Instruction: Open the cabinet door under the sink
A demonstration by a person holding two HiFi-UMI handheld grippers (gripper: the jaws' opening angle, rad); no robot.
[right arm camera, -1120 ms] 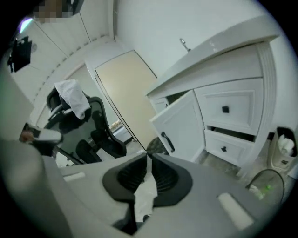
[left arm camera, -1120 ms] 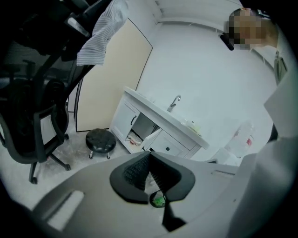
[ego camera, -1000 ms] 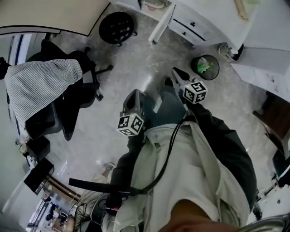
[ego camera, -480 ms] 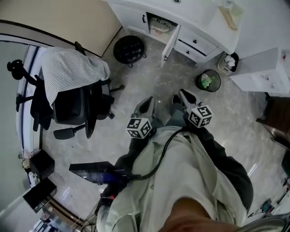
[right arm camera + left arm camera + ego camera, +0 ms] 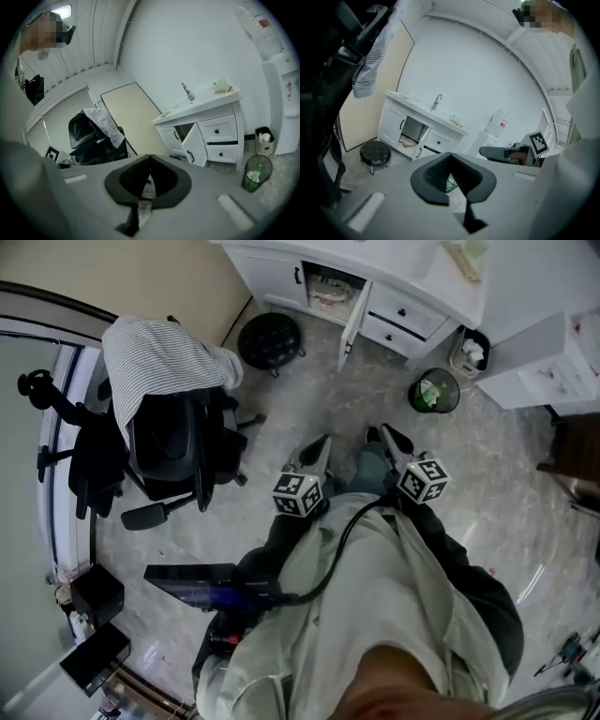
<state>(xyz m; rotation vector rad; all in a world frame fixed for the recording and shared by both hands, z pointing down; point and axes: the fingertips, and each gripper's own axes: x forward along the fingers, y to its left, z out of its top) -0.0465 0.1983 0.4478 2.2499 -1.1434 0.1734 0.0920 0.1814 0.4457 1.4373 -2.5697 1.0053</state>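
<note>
The white sink cabinet (image 5: 398,282) stands at the far wall. Its door (image 5: 354,320) under the sink hangs open, swung out over the floor, and the compartment behind it shows some items. The same open door (image 5: 194,145) faces the right gripper view and appears edge-on as the door (image 5: 423,143) in the left gripper view. My left gripper (image 5: 323,440) and right gripper (image 5: 384,432) are held side by side in front of the person's body, well short of the cabinet. Both are shut, tips touching, nothing between them; the right gripper (image 5: 150,157) is just closing up.
An office chair (image 5: 173,442) draped with a striped cloth (image 5: 164,357) stands at the left. A black round stool (image 5: 270,338) sits beside the cabinet. A bin (image 5: 433,392) with green contents and a smaller bin (image 5: 469,351) stand to its right. A water dispenser (image 5: 283,108) is in the corner.
The head view has swung so the cabinet and chair show more fully. Both grippers have risen and drawn nearer the person's body. The door stays open.
</note>
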